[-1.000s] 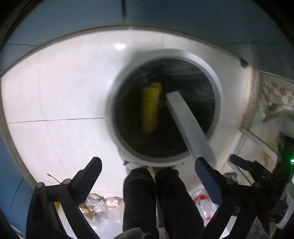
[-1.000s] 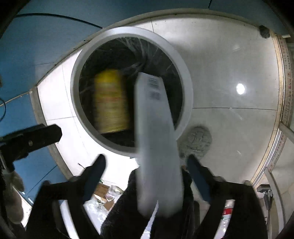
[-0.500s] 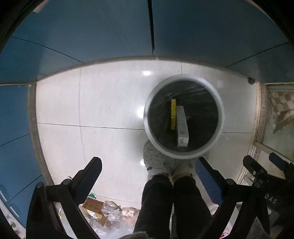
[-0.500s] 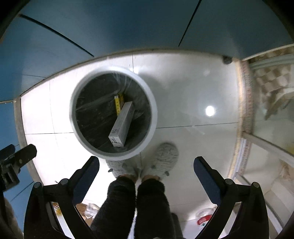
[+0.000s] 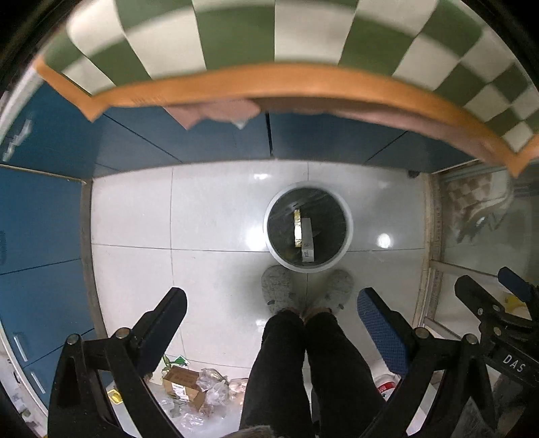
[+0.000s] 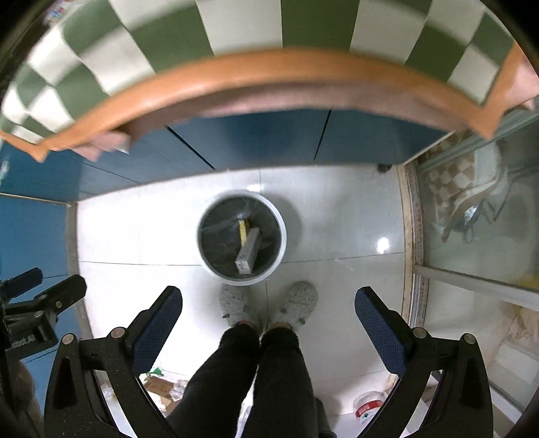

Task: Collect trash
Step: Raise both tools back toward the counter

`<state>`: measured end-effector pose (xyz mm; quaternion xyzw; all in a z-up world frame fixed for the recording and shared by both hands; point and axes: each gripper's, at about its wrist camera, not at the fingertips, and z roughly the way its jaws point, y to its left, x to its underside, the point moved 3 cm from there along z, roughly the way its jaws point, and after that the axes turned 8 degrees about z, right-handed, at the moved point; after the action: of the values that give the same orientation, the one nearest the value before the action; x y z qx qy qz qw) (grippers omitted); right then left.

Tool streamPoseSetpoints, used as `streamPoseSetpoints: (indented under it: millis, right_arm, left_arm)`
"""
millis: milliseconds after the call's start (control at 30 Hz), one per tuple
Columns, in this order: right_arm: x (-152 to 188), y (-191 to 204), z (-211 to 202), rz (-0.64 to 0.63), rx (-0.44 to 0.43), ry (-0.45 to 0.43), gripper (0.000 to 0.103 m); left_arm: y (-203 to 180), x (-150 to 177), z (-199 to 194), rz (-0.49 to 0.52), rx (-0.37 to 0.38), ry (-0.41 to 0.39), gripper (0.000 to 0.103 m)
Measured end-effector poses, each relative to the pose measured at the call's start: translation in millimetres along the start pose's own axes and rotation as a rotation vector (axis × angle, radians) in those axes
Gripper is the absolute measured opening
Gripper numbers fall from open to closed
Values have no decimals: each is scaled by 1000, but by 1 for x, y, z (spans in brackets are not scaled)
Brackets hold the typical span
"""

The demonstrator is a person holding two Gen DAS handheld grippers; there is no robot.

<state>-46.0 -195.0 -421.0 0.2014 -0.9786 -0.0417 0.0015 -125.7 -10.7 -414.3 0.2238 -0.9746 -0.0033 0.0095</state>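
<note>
A round white bin (image 5: 350, 232) with a dark liner stands on the floor far below; it also shows in the right wrist view (image 6: 283, 236). Inside lie a grey box (image 5: 307, 240) (image 6: 250, 251) and a yellow packet (image 5: 297, 227) (image 6: 242, 229). My left gripper (image 5: 271, 316) is open and empty, high above the floor. My right gripper (image 6: 267, 315) is open and empty too. Loose trash, a cardboard box (image 5: 183, 384) and crumpled wrappers (image 5: 215, 385), lies on the floor behind the person's legs.
A table edge (image 5: 269, 87) with a green-and-white checked cloth (image 6: 242, 23) fills the top of both views. Blue cabinets (image 5: 40, 219) stand at left and behind the bin. A plastic bottle (image 6: 369, 409) lies at lower right. A glass door (image 6: 471, 219) is at right.
Both grippers have risen well above the bin, up to table height. The grey box dropped from between the right fingers and now lies in the bin beside the yellow packet.
</note>
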Motion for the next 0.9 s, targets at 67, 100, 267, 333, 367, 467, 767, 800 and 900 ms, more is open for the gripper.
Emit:
streamPoseSetpoints:
  millis: [67,100,267,333,367,467,767,800,900]
  right_arm:
    - [3,3,-44,-4,-15,-26,103]
    - [5,4,-60,-6,-17,-37,103]
    - [19,6,-144,3,-49,-74,103]
    - [26,9,-173,9,-62,-84,103]
    - [30,12,-181,7,-65,-88,103]
    - [39,21,-207,-6,-67,-108,103]
    - [40,42,-234,-10,-93,-147,103]
    - [37,41,-235,-5,-99,-150,103]
    - [20,38,-240,10,-124,-167,103]
  left_arm:
    - [-3,3,-23,-1,0,-20,103]
    - [-3,7,-40,2,6,-31,103]
    - [-1,19,-96,4,18,-78,103]
    - [2,23,-116,2,25,-97,103]
    - [4,25,-126,2,29,-109,103]
    - [6,28,-149,2,43,-142,103]
    - [4,22,-202,29,56,-239,103]
    - [4,17,-206,31,57,-250,103]
    - [2,-4,-218,29,58,-289,103]
